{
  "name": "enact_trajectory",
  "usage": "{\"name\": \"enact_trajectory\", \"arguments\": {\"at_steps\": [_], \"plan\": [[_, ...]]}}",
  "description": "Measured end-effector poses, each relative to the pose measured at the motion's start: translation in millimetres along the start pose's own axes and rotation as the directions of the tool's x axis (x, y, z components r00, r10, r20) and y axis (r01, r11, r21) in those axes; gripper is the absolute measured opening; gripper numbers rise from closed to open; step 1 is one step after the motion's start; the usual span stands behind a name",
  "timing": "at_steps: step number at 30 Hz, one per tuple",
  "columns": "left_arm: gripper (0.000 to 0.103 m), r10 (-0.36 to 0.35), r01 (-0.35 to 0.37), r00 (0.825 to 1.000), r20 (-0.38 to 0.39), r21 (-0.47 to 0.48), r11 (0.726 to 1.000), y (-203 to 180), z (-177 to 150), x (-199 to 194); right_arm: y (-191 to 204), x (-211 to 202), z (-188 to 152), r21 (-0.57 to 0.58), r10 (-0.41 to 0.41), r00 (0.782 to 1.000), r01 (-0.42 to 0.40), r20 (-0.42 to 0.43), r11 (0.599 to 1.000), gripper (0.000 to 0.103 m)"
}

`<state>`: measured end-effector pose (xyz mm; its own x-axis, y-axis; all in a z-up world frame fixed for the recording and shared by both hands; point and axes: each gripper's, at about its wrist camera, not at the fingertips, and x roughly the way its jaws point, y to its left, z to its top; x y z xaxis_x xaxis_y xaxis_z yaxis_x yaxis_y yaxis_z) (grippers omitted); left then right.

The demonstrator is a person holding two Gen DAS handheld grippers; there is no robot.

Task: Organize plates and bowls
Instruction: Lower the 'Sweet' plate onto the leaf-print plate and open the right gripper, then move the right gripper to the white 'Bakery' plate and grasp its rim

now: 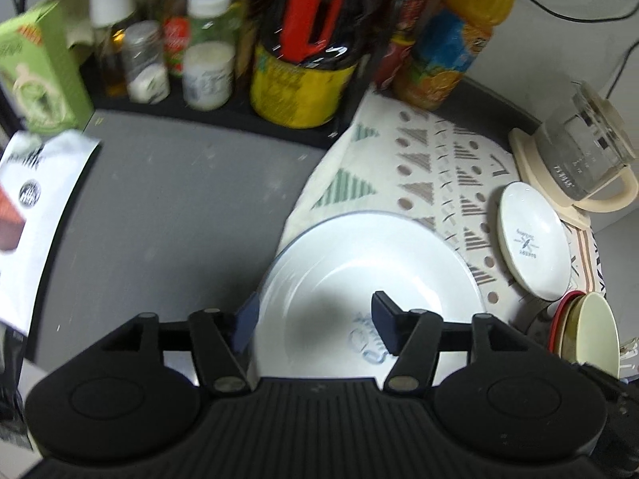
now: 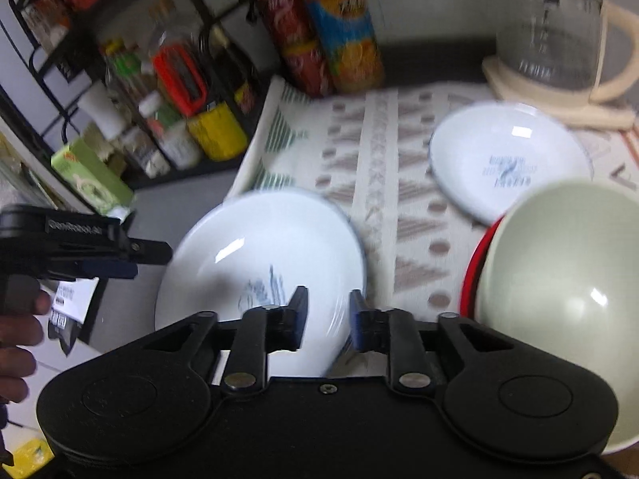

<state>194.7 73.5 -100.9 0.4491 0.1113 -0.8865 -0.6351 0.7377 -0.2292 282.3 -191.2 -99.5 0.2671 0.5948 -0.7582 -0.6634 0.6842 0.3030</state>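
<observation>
A large white plate (image 1: 359, 271) (image 2: 259, 247) with a blue mark lies half on the patterned cloth (image 1: 431, 159), half on the grey counter. My left gripper (image 1: 315, 319) is open, its fingers standing on either side of the plate's left rim without pressing it. In the right wrist view the left gripper (image 2: 139, 259) sits just left of the plate. My right gripper (image 2: 328, 315) is open a little, with the plate's right rim in the gap. A smaller white plate (image 1: 535, 239) (image 2: 507, 159) lies further right. A pale green bowl (image 2: 559, 259) (image 1: 595, 331) sits nested in a red bowl (image 2: 475, 263).
A glass kettle (image 1: 583, 147) (image 2: 551, 28) on a cream base stands at the back right. Bottles and jars fill a black rack (image 1: 239, 111) behind the counter, with a juice bottle (image 1: 447, 60) beside it. A green box (image 1: 36, 72) and white packet (image 1: 32, 207) sit left.
</observation>
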Motion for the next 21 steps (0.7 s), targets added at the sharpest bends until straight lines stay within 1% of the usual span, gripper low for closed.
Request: {"name": "enact_trajectory", "arguments": {"at_steps": [1,3,4,5,11,17,21], "plan": [[0.064,-0.006,0.006,1.000,0.003,0.009,1.000,-4,3,1,-3,-3,4,0.009,-0.005,1.000,0.005,0.015,1.000,0.031],[0.067,-0.019,0.019,1.000,0.008,0.021,1.000,-12,7,4,-12,-9,11,0.034,-0.020,0.999,0.018,0.042,0.999,0.042],[0.068,-0.027,0.026,1.000,0.010,0.027,0.999,-16,10,5,-16,-12,14,0.050,-0.033,0.998,0.030,0.062,0.998,0.050],[0.068,-0.032,0.032,0.999,0.011,0.036,0.999,-20,11,6,-21,-15,17,0.062,-0.045,0.996,0.040,0.080,0.997,0.054],[0.069,-0.068,0.068,0.998,0.001,0.086,0.994,-46,21,16,-49,-26,27,0.151,-0.118,0.985,0.098,0.129,0.984,0.064],[0.069,-0.097,0.099,0.995,-0.016,0.133,0.986,-71,30,28,-76,-28,32,0.259,-0.178,0.975,0.140,0.130,0.956,0.067],[0.069,-0.111,0.114,0.993,-0.029,0.160,0.980,-86,37,38,-91,-27,34,0.310,-0.216,0.969,0.169,0.123,0.936,0.067]]}}
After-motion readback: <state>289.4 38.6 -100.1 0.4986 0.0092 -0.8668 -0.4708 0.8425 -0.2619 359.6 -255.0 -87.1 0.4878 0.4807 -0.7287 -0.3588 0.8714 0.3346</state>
